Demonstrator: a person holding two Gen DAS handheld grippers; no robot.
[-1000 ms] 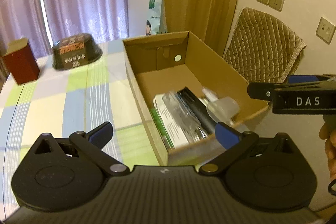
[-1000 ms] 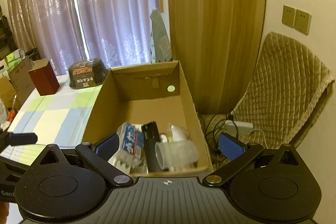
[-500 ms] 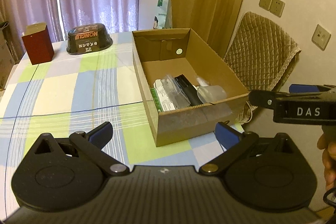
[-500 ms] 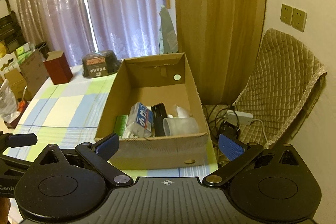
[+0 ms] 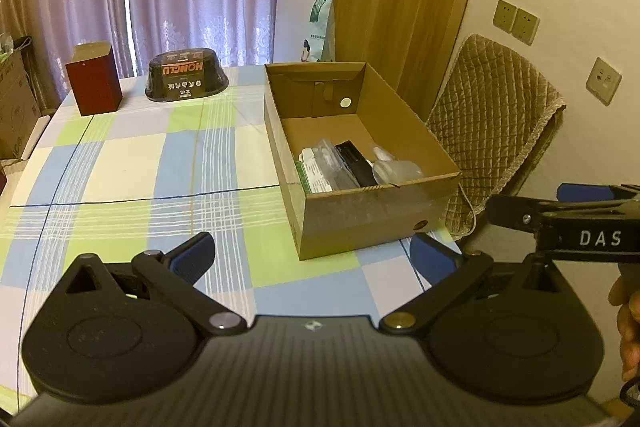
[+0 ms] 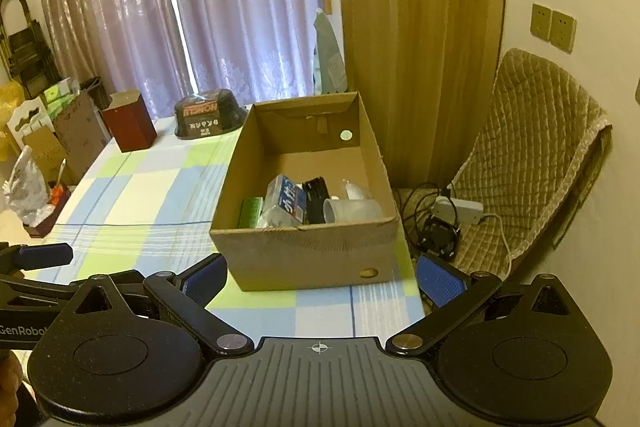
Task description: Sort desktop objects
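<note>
Both held back from the cardboard box, near edge of the checked table. Left gripper wide open, holding nothing. Right gripper wide open too, also empty. Inside the box, at the near end: a clear cup lying on its side, a black thing, a blue-and-white packet. Left out on the table, far off at the back left: a red box and a dark bowl. Probably next to go in. Closer to the left gripper, straight ahead and a bit left. Long side of the bowl lying across the view.
</note>
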